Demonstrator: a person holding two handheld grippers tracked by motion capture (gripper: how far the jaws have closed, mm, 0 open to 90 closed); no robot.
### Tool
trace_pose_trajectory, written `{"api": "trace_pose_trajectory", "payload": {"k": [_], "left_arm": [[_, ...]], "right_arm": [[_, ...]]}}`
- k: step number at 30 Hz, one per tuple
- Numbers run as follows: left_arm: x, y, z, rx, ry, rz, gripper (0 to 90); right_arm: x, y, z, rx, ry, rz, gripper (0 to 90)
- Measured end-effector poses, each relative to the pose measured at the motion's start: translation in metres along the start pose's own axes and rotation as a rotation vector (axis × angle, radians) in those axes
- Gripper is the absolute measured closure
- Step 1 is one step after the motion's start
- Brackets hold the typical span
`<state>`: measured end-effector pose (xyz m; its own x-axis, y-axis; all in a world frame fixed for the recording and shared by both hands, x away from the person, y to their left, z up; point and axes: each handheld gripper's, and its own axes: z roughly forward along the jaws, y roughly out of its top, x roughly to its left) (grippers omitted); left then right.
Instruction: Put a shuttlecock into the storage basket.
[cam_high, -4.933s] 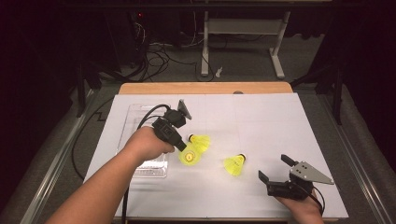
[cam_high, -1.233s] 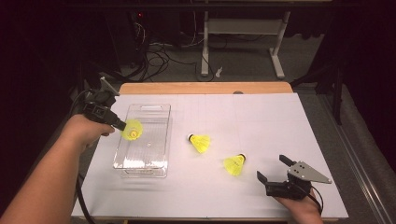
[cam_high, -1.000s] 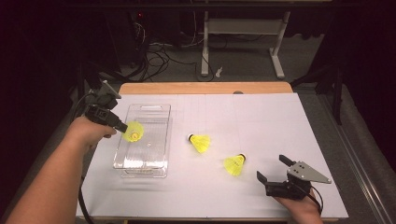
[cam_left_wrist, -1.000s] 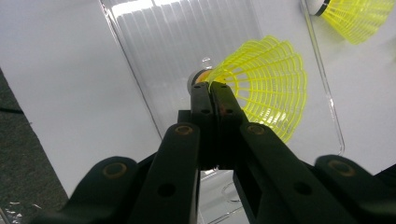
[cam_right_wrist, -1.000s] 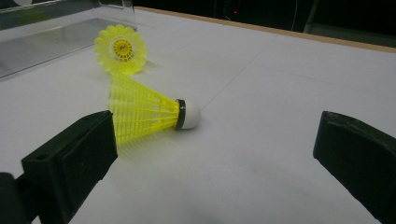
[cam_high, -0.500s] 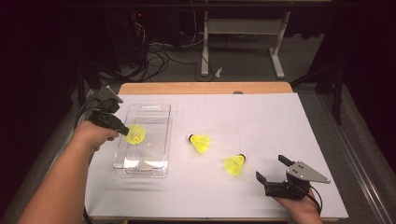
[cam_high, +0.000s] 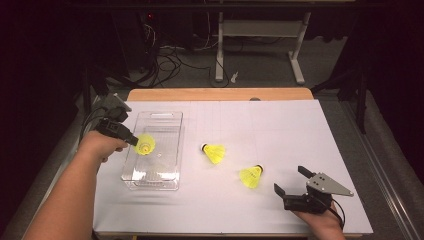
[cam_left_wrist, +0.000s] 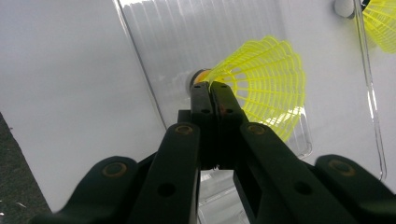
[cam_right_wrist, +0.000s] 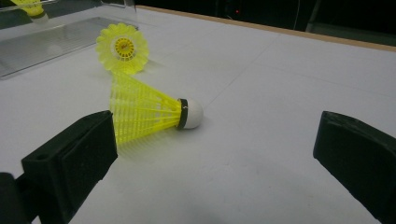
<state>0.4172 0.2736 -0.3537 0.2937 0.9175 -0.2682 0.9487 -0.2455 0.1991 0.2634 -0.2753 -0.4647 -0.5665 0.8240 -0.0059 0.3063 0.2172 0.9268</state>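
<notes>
My left gripper (cam_high: 134, 141) (cam_left_wrist: 211, 91) is shut on the skirt edge of a yellow shuttlecock (cam_high: 145, 144) (cam_left_wrist: 261, 93), holding it over the clear plastic tray (cam_high: 152, 178) (cam_left_wrist: 154, 56) at the table's left. Two more yellow shuttlecocks lie on the white table: one (cam_high: 214, 152) (cam_right_wrist: 122, 48) at the middle, one (cam_high: 250, 176) (cam_right_wrist: 147, 112) nearer my right gripper. That right gripper (cam_high: 291, 181) (cam_right_wrist: 215, 163) rests open near the front right edge, its jaws wide apart, with the nearer shuttlecock lying just ahead of its left jaw.
The white table sheet (cam_high: 280, 130) runs to a wooden back edge (cam_high: 220, 94). Beyond it are cables and a metal stand (cam_high: 260, 45) on the dark floor. The person's left forearm (cam_high: 65, 200) reaches in along the table's left side.
The left gripper has carried its shuttlecock slightly rightward and lower, further over the tray. Several seconds ago it was at the table's middle picking this shuttlecock up. The right gripper has stayed put.
</notes>
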Motion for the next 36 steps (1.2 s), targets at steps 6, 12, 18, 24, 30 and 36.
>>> {"api": "trace_pose_trajectory", "payload": {"k": [6, 12, 18, 24, 30, 36], "left_arm": [[0.004, -0.001, -0.003, -0.027, -0.016, -0.011, 89.3], [0.006, 0.001, 0.000, -0.039, -0.026, -0.016, 89.3], [0.010, 0.007, 0.004, -0.065, -0.036, -0.028, 89.3], [0.013, 0.013, 0.007, -0.094, -0.055, -0.036, 89.3], [0.010, 0.016, 0.014, -0.090, -0.043, -0.026, 89.3], [0.013, 0.016, 0.015, -0.093, -0.037, -0.033, 89.4]], "right_arm": [[0.001, 0.001, -0.001, -0.003, -0.001, -0.002, 0.2], [0.001, 0.000, 0.000, 0.002, -0.003, 0.001, 0.2], [0.001, 0.000, 0.000, 0.001, -0.005, -0.002, 0.2], [-0.001, -0.001, 0.000, 0.001, -0.007, 0.006, 0.2], [0.000, 0.000, 0.000, -0.002, -0.001, 0.011, 0.3], [0.003, 0.001, 0.000, -0.002, 0.002, -0.001, 0.3]]}}
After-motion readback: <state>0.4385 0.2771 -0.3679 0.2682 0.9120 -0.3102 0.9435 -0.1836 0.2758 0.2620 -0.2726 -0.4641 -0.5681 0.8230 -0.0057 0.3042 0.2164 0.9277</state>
